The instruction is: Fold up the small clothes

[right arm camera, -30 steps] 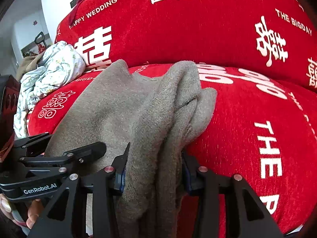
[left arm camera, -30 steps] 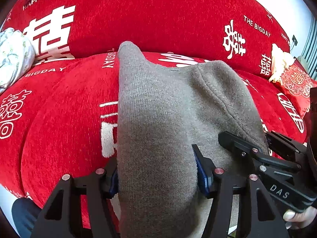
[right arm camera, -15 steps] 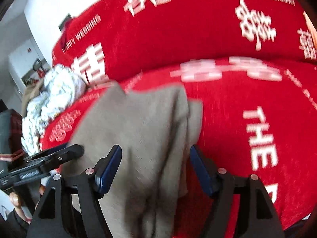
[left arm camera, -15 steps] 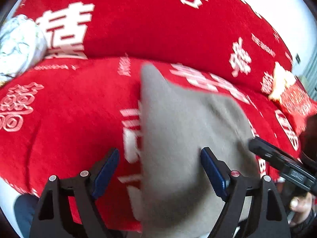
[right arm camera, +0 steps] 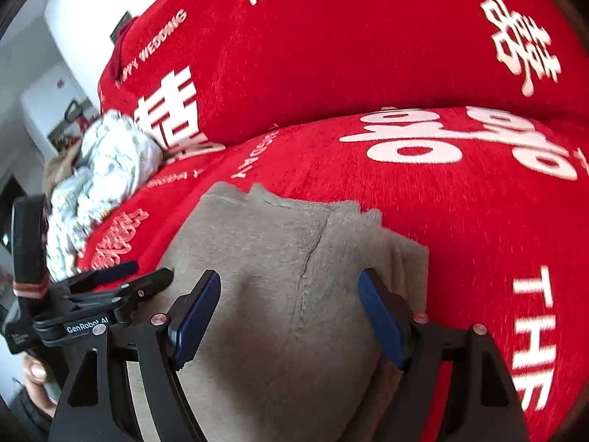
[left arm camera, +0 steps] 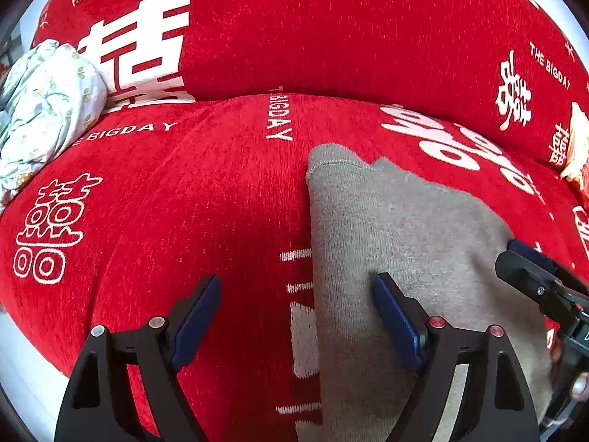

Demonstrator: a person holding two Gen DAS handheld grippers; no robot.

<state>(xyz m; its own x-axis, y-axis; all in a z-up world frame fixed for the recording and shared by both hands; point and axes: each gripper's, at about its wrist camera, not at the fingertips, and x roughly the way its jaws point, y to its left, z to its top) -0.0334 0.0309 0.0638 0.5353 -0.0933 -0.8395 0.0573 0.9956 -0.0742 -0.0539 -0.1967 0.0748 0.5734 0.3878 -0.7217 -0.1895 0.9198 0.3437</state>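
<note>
The sofa cover (left arm camera: 221, 202) is bright red, printed all over with white double-happiness characters and white lettering such as "HAPPY WEDDING" and "THE BIGDAY". The knit garment (right arm camera: 279, 276) on it is plain grey-brown. The bundled cloth (left arm camera: 44, 110) is pale blue-white with small green sprigs. Both grippers are black with dark blue pads (right arm camera: 191, 316).

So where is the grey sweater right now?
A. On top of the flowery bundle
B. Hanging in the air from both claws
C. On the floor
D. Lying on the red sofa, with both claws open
D: the grey sweater lies folded on the red sofa, and neither the right claw nor the left claw is pinching it.
</note>
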